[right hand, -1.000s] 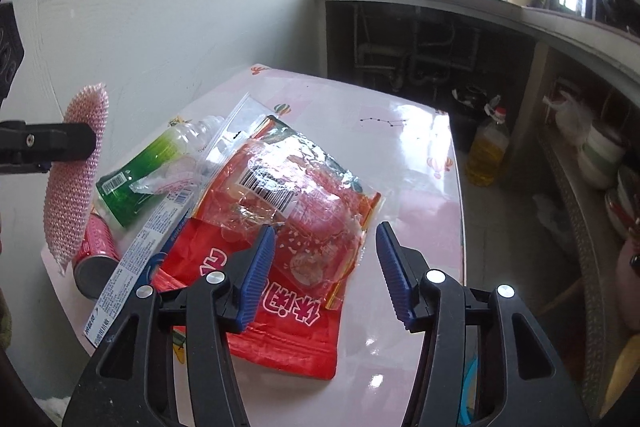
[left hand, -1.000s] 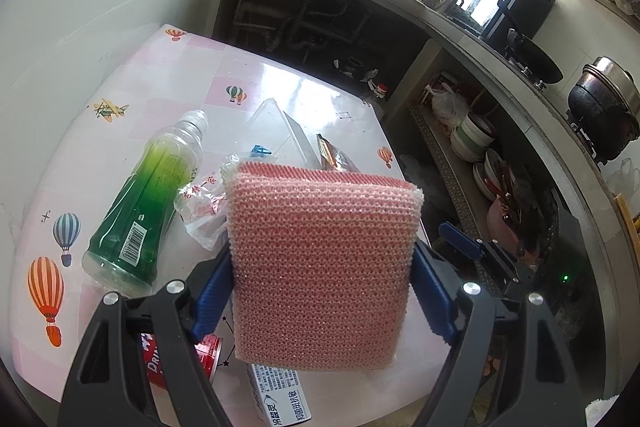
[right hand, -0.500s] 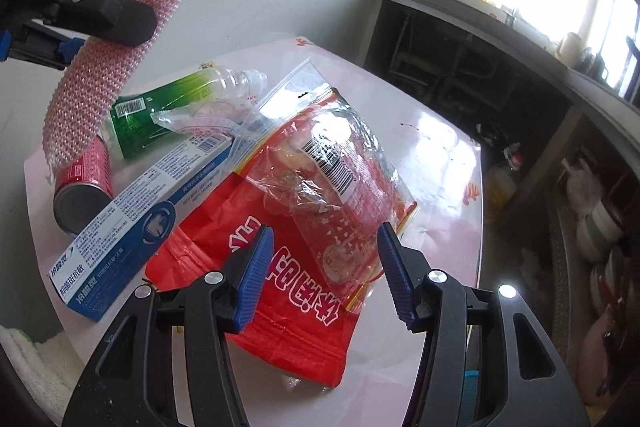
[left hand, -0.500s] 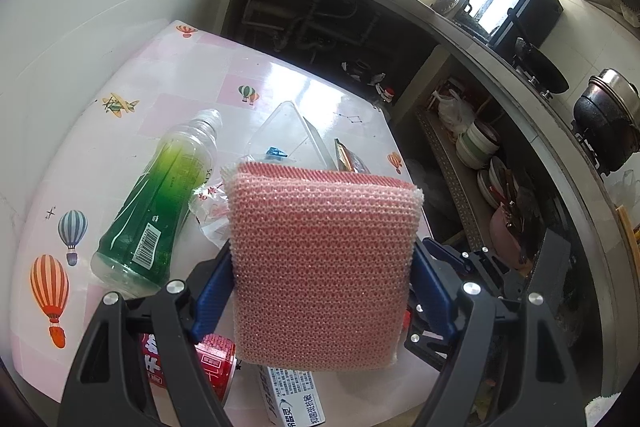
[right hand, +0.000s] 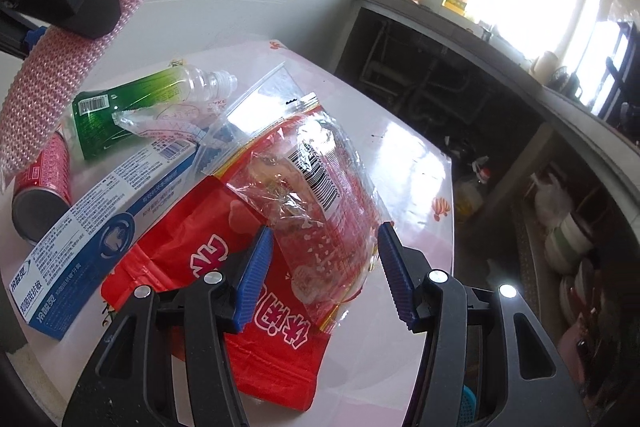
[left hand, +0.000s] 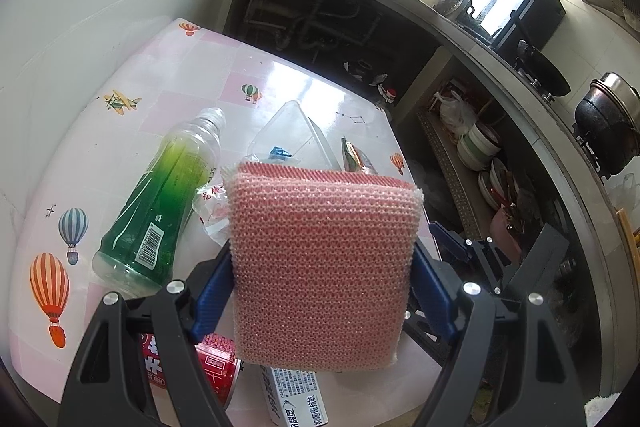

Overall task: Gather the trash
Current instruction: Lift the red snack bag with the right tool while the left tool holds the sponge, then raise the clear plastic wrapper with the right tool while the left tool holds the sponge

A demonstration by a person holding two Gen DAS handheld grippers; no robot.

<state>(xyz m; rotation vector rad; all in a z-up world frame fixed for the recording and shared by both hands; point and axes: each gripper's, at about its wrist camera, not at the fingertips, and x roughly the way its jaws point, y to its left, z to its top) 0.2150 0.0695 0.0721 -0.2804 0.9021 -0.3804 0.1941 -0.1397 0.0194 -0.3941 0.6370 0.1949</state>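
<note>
Trash: clear wrapper (right hand: 316, 195) on red bag (right hand: 224, 267), just ahead of my right gripper (right hand: 326, 273), jaws apart around it, not pinching. Left gripper (left hand: 320, 283) clamped on pink sponge (left hand: 324, 263). Go lower, pinch wrapper alone, lift clear of bench (right hand: 400, 155).

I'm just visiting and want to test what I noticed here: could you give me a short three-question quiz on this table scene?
1. True or false: the left tool grips a pink sponge.
2. Which lies on top of the red bag? A) red can B) clear wrapper C) green bottle
3. Fill in: the right tool is open, its pads either side of the clear ____.

Key: 1 true. 2 B, the clear wrapper. 3 wrapper.
</note>
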